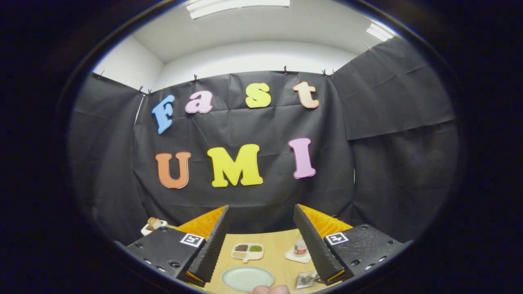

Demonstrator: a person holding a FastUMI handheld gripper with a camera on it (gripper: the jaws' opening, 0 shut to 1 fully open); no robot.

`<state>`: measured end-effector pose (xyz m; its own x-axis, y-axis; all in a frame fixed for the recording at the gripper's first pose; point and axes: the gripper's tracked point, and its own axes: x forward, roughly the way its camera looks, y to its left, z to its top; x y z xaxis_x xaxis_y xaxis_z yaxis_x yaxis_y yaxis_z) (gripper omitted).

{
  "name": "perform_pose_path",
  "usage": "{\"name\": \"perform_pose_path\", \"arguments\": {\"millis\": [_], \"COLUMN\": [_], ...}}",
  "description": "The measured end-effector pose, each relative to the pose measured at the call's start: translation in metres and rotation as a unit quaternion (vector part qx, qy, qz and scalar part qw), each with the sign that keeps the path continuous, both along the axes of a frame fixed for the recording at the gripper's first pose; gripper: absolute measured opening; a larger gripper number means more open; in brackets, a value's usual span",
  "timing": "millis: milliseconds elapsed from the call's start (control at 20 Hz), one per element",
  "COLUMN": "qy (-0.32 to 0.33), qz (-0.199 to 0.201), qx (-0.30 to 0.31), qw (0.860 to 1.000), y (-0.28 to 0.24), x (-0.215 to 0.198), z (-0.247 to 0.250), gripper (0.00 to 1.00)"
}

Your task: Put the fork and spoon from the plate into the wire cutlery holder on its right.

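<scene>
My gripper (261,207) is held high and level, open, with nothing between its fingers. Below the gap between the fingers a pale green plate (247,278) lies on the wooden table (278,245); its visible surface looks bare. To the plate's right, by the right finger, sits a small shiny object (305,279). It is too small to tell whether it is the wire cutlery holder. I make out no fork or spoon.
A divided white dish (247,251) with brown and green fillings sits beyond the plate. A small bottle on a white saucer (299,249) stands to its right. A person's fingertips (269,289) show at the plate's near edge. A brown item on a white dish (154,224) is left of the left finger.
</scene>
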<state>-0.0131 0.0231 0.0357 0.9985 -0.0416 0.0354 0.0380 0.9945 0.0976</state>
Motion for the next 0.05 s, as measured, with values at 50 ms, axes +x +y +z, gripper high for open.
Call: {"name": "perform_pose_path", "arguments": {"millis": [50], "qy": [0.002], "qz": [-0.001], "qx": [-0.005], "qw": [1.000], "y": [-0.0006], "x": [0.0004], "z": [-0.0021], "gripper": [0.92]}}
